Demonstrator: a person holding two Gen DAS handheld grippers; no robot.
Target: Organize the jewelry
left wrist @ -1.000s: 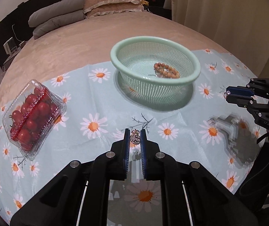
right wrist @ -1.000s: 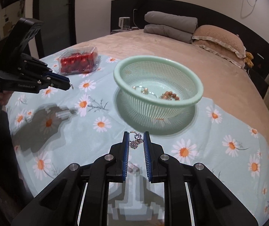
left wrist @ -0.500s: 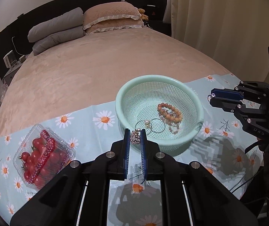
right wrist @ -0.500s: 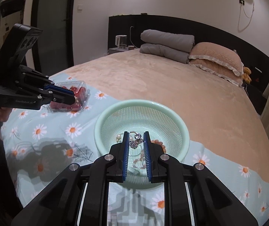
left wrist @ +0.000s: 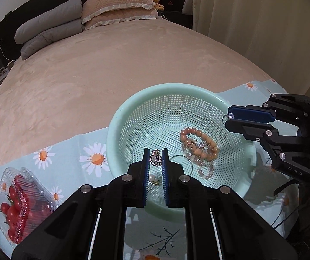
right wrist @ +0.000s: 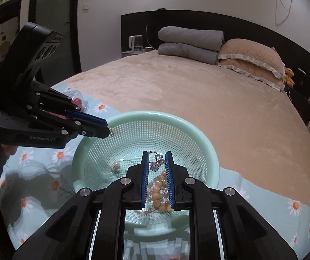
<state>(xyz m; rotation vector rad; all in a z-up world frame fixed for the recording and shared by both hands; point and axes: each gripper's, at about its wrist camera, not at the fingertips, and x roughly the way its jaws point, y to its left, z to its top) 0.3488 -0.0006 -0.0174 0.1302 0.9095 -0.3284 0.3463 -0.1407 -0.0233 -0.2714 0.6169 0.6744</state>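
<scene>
A: Describe the surface and room.

B: A bed (left wrist: 116, 71) with a tan cover. A pale green daisy-print cloth (left wrist: 68, 158) lies across its near end. Folded grey blankets (right wrist: 189, 42) and tan pillows (right wrist: 250, 58) sit at the dark headboard. A curtain (left wrist: 252, 10) hangs on one side; a kettle (right wrist: 136, 43) stands on a side table.

A: Containers?

B: Two. A mint-green perforated basket (left wrist: 120, 119) stands on the cloth. It holds an orange bead bracelet (left wrist: 200, 143), a paler bead strand (left wrist: 204, 169), a thin ring-shaped piece (left wrist: 182, 159) and a pearl piece (right wrist: 117, 165). A clear clamshell box of cherry tomatoes (left wrist: 22, 197) sits well apart from the basket, at the cloth's left end.

A: Gripper states?

B: The left gripper (left wrist: 155, 159) is clamped on a round pendant (left wrist: 156, 158), held above the basket interior near its front wall. The right gripper (right wrist: 157, 162) is clamped on a rhinestone earring (right wrist: 157, 162), also over the basket.

A: Orientation of the held items?

B: In the right wrist view the earring's long axis runs along the fingers, hook end (right wrist: 152, 152) outward past the tips. The pendant's flat face is turned toward the left camera, its loop end pointing away.
</scene>
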